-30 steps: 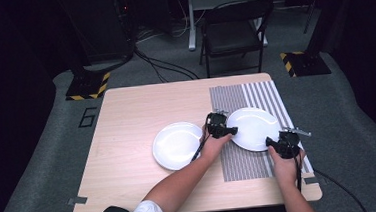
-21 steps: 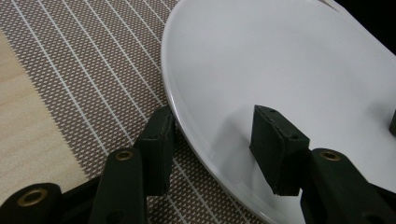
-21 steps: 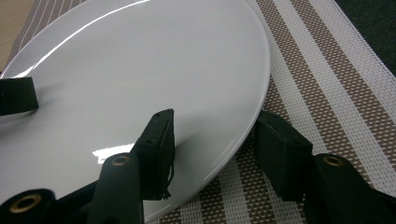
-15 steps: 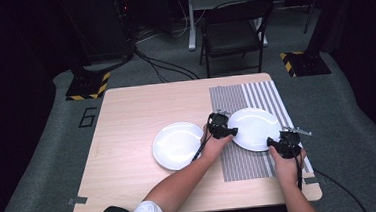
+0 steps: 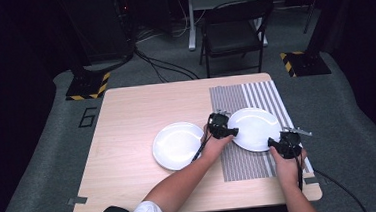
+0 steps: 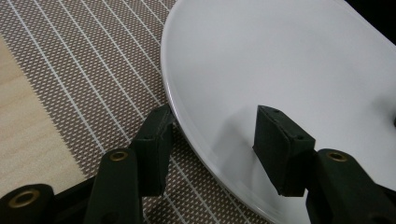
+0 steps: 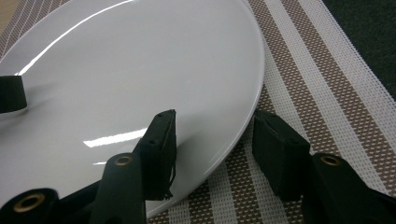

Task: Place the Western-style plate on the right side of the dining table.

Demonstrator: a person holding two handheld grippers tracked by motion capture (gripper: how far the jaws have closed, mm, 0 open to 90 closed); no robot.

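Observation:
A white plate (image 5: 255,126) lies on the striped placemat (image 5: 245,164) at the table's right. My left gripper (image 5: 233,131) is at its left rim. In the left gripper view my left gripper (image 6: 219,135) has its jaws astride the plate (image 6: 280,60) rim, one over the mat and one over the plate; they have just been opening and do not press it. My right gripper (image 5: 275,142) sits at the plate's near right rim. In the right gripper view my right gripper (image 7: 215,144) is open too, with the plate (image 7: 130,70) edge between its jaws.
A second white plate (image 5: 177,145) rests on the bare wood left of the mat. The table's front edge (image 5: 198,205) is close to my forearms. A black chair (image 5: 233,32) stands on the floor beyond the table's far side.

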